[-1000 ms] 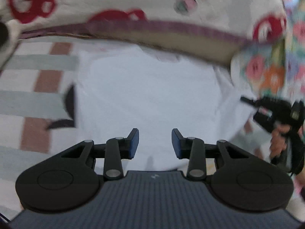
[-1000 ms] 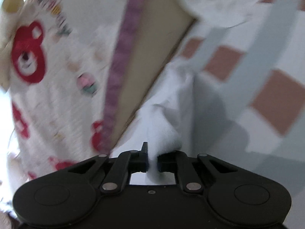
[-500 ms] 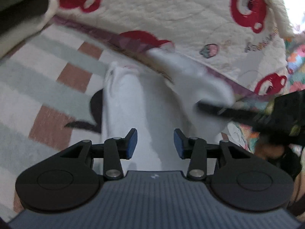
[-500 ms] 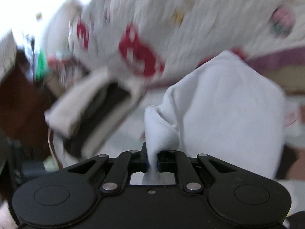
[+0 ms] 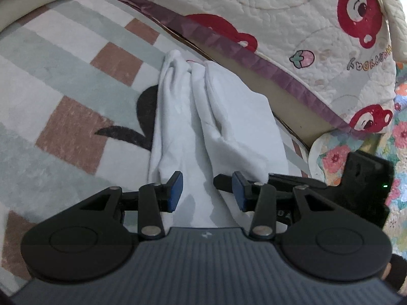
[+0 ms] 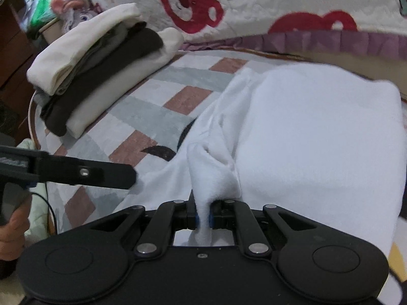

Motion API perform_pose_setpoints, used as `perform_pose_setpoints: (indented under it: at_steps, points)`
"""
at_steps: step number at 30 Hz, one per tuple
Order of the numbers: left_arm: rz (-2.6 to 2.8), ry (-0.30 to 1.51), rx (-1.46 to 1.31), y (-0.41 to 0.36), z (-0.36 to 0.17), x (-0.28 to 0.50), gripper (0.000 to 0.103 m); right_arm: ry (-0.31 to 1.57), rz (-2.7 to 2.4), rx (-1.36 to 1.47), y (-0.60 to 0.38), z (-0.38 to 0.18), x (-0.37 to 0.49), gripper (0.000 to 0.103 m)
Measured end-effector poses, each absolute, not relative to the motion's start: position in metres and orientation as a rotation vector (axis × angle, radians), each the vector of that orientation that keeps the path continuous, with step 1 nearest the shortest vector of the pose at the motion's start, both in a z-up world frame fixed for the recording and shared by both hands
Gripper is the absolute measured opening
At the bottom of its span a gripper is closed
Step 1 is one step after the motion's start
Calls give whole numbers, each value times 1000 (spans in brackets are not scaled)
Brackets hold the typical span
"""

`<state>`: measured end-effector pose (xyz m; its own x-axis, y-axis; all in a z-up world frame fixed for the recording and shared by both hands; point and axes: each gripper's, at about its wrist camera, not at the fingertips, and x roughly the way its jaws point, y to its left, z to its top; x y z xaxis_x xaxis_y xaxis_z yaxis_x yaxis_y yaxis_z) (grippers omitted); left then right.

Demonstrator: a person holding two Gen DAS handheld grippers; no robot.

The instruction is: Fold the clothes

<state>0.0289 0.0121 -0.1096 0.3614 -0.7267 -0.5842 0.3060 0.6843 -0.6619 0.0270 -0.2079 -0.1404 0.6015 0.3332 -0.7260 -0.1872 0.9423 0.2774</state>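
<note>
white garment half folded, one corner pinched, the fold not yet secure

the right claw (image 6: 203,219) was clamped narrow on a bunched corner of the white garment (image 6: 313,137), cloth squeezed up between its pads. the left claw (image 5: 207,190) stood partly apart with nothing gripped, its blue pads (image 5: 175,190) hanging over the near end of the same garment, which lay on the checked rug (image 5: 76,58) in long rolled folds, just beside the purple-trimmed edge of the bear quilt (image 5: 292,23).

the pinched corner was small and thick, so a sideways tug could probably slip it out and let the folded panel flop open. the two rolled ridges looked uneven; pressing them flat as they lay would likely lock in creases. the two claws were close together, and a careless closing of the left one might catch the right claw's finger rather than cloth.

the left wrist view showed the garment's full length, the two ridges meeting at the far end, and the right claw's body (image 5: 361,185) by a floral cloth (image 5: 399,137). the right wrist view alone showed the grip itself, a stack of folded clothes (image 6: 99,76) on the rug's far side, a stuffed toy (image 6: 73,10) behind it, and the person's hand (image 6: 11,231) on the left tool.
</note>
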Motion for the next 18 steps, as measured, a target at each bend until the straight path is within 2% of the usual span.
perform_pose_setpoints:
  at_steps: [6,9,14,18]
  points:
    - [-747,962,-548,13,-106,26,44,774,374,244,-209,-108,15,11]
    - [-743,966,-591,15,-109,28,47,777,412,185,-201,-100,9,10]
    - [-731,1006,-657,18,-121,35,47,872,386,74,-186,-134,3,10]
    - [-739,1046,-690,14,-131,37,47,836,390,85,-187,-125,-1,10]
